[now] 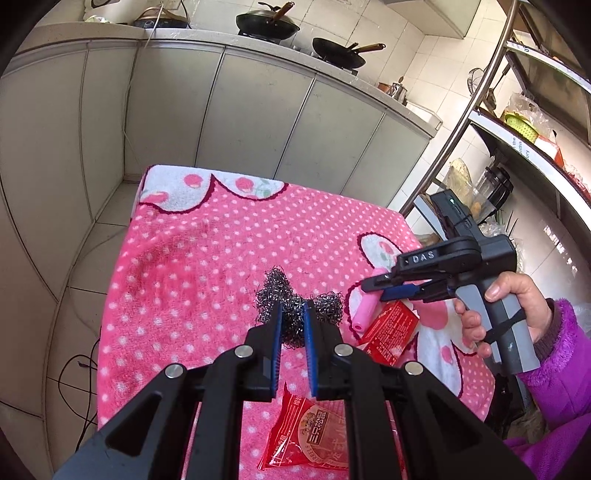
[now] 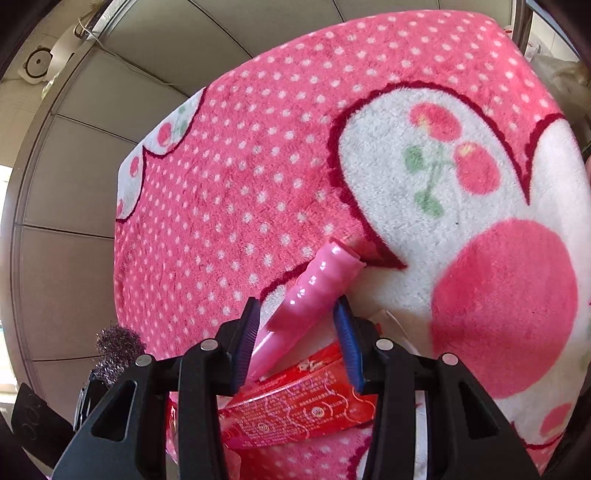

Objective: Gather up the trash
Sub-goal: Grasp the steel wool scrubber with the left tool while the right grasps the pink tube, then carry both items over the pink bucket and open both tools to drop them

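Note:
A grey steel-wool scrubber (image 1: 275, 286) sits between the blue pads of my left gripper (image 1: 293, 314), which is shut on it just above the pink dotted blanket (image 1: 221, 240). A glossy pink tube (image 2: 314, 284) runs slantwise between the fingers of my right gripper (image 2: 297, 306), touching both pads, and its far end rests on the blanket (image 2: 258, 147). In the left wrist view the right gripper (image 1: 373, 290) points left over the pink tube (image 1: 364, 314). A red foil packet (image 2: 295, 402) lies under the tube. Another red snack packet (image 1: 314, 432) lies below my left gripper.
A hand in a purple sleeve (image 1: 554, 350) holds the right gripper's handle. Grey cabinets (image 1: 258, 110) under a counter with two woks (image 1: 267, 22) stand behind the table. A metal shelf rack (image 1: 517, 129) stands at the right. Cables (image 1: 74, 369) lie on the tiled floor at the left.

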The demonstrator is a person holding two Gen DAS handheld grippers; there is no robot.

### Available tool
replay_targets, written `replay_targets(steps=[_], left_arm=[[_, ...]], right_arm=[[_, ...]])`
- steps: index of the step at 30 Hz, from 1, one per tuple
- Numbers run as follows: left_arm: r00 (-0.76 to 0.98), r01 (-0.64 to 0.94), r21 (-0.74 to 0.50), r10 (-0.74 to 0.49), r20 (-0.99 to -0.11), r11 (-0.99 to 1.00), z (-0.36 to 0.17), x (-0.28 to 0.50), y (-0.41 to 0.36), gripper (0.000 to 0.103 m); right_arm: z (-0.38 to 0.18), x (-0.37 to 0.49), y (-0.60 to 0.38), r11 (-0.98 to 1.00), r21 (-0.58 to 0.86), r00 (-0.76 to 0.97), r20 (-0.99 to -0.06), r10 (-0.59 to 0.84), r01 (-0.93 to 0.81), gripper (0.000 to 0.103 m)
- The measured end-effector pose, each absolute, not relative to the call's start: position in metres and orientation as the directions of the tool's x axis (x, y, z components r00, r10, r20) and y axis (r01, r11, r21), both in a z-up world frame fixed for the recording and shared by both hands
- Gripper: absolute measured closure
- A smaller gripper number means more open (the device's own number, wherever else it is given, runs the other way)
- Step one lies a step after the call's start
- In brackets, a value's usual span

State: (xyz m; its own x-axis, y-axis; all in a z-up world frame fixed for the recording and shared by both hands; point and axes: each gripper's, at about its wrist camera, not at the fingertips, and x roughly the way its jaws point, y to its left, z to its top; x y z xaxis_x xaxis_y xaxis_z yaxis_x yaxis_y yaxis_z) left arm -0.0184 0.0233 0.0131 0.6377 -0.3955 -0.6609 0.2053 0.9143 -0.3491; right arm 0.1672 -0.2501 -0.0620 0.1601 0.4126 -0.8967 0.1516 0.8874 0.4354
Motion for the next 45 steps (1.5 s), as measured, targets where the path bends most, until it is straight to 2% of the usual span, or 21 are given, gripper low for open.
replay_targets(steps=[5, 8, 16, 17, 18, 22, 29, 35, 45], left_arm=[[0.635, 0.199, -0.354, -0.396, -0.664, 0.914, 0.011, -0.012, 0.024, 0.093], [0.632, 0.194, -0.354, -0.393, -0.668, 0.915, 0.008, -0.009, 0.025, 0.093], [0.626, 0.187, -0.345, -0.382, -0.68, 0.92, 0.006, -0.004, 0.021, 0.093], [0.629, 0.187, -0.34, -0.378, -0.68, 0.922, 0.008, -0.005, 0.021, 0.093], [0.632, 0.187, -0.333, -0.373, -0.679, 0.924, 0.01, -0.005, 0.02, 0.093], [0.648, 0.185, -0.317, -0.358, -0.672, 0.93, 0.019, -0.009, 0.018, 0.093], [0.672, 0.217, -0.298, -0.364, -0.645, 0.929, 0.044, -0.007, -0.002, 0.093], [0.682, 0.297, -0.301, -0.422, -0.598, 0.906, 0.073, 0.001, -0.044, 0.093], [0.619, 0.479, -0.296, -0.557, -0.553, 0.827, 0.11, 0.017, -0.159, 0.093]], right_arm=[[-0.047, 0.176, -0.229, 0.875, 0.482, 0.24, -0.856, 0.458, 0.051, 0.06], [-0.043, 0.176, -0.217, 0.908, 0.418, 0.266, -0.874, 0.407, -0.018, 0.061], [-0.056, 0.175, -0.199, 0.914, 0.399, 0.262, -0.878, 0.402, -0.065, 0.061], [-0.055, 0.174, -0.196, 0.92, 0.383, 0.279, -0.878, 0.39, -0.08, 0.065], [-0.055, 0.173, -0.192, 0.928, 0.359, 0.296, -0.88, 0.372, -0.099, 0.077], [-0.049, 0.162, -0.19, 0.927, 0.345, 0.344, -0.861, 0.375, -0.147, 0.08], [-0.005, 0.127, -0.216, 0.917, 0.351, 0.486, -0.779, 0.397, -0.187, 0.081], [0.029, 0.095, -0.265, 0.926, 0.346, 0.599, -0.713, 0.365, -0.152, 0.081], [0.051, 0.041, -0.394, 0.933, 0.355, 0.726, -0.658, 0.202, 0.062, 0.081]])
